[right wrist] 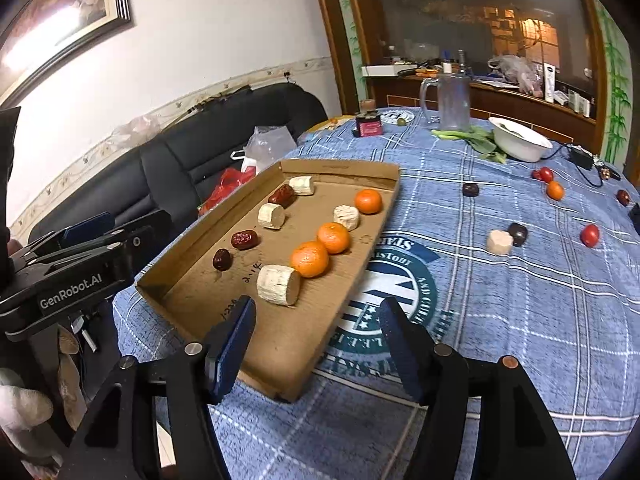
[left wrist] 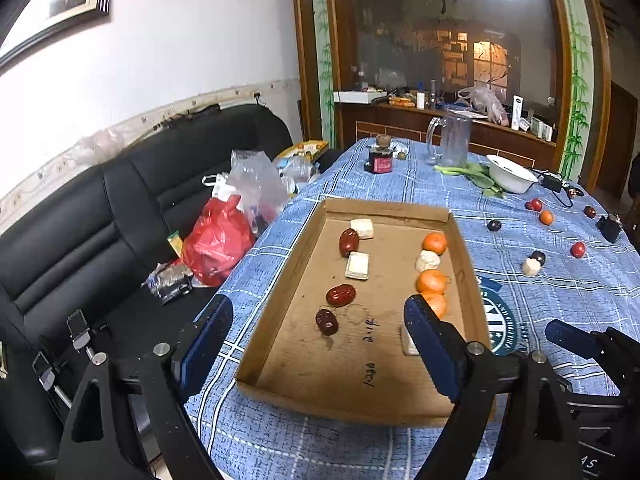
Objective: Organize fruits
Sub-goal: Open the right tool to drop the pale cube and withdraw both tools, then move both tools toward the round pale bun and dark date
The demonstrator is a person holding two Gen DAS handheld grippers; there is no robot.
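Observation:
A cardboard tray (left wrist: 280,292) (right wrist: 360,240) lies on the blue checked tablecloth. It holds a left row of red dates (left wrist: 341,295) (right wrist: 244,239) and pale cut chunks (left wrist: 357,265) (right wrist: 271,215), and a right row of oranges (left wrist: 434,242) (right wrist: 310,259) and pale chunks (right wrist: 279,285). Loose on the cloth to the right are a small orange (left wrist: 546,217) (right wrist: 555,190), red tomatoes (left wrist: 577,249) (right wrist: 589,235), dark fruits (left wrist: 494,225) (right wrist: 471,189) and a pale chunk (left wrist: 531,267) (right wrist: 499,242). My left gripper (left wrist: 316,344) is open and empty over the tray's near end. My right gripper (right wrist: 316,340) is open and empty at the tray's near right corner.
A white bowl (left wrist: 512,174) (right wrist: 520,138), green leaves (right wrist: 476,138), a clear mug (left wrist: 450,140) (right wrist: 450,98) and a dark jar (left wrist: 379,160) (right wrist: 369,124) stand at the table's far side. A black sofa (left wrist: 100,216) with plastic bags (left wrist: 218,244) lies left of the table edge.

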